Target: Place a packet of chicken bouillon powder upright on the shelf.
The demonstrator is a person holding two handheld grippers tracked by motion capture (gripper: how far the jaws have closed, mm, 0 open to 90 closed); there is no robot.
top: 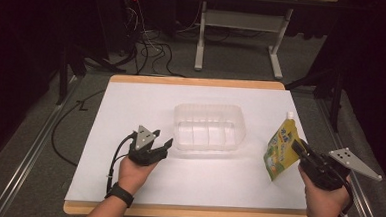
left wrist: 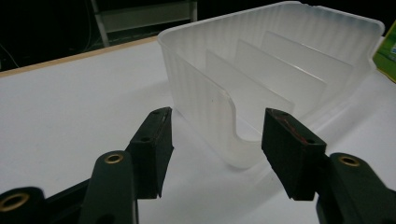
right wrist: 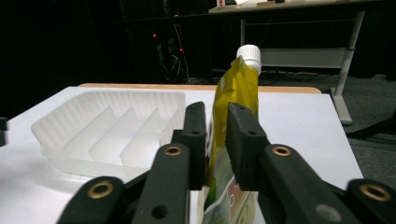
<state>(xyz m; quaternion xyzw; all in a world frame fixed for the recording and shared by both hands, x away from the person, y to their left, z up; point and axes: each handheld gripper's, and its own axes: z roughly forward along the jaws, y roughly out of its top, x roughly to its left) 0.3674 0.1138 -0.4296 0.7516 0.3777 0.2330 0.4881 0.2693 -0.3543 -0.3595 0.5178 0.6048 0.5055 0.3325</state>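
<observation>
In the high view, my left gripper (top: 165,146) rests on the white surface (top: 131,110) beside the clear divided bin (top: 209,127), whose compartments hold nothing, while my right gripper (top: 299,146) hides the yellow-green spouted pouch's (top: 280,148) edge. Along my left gripper view, my jaws stand apart at the bin's near corner (left wrist: 233,126). Along my right gripper view, my jaws are clamped on the pouch (right wrist: 236,88), its bottom cut off.

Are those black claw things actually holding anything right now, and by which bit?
The right gripper clamps the yellow-green spouted drink pouch by its flat body, below the white cap. The left gripper is open, holding nothing.
</observation>
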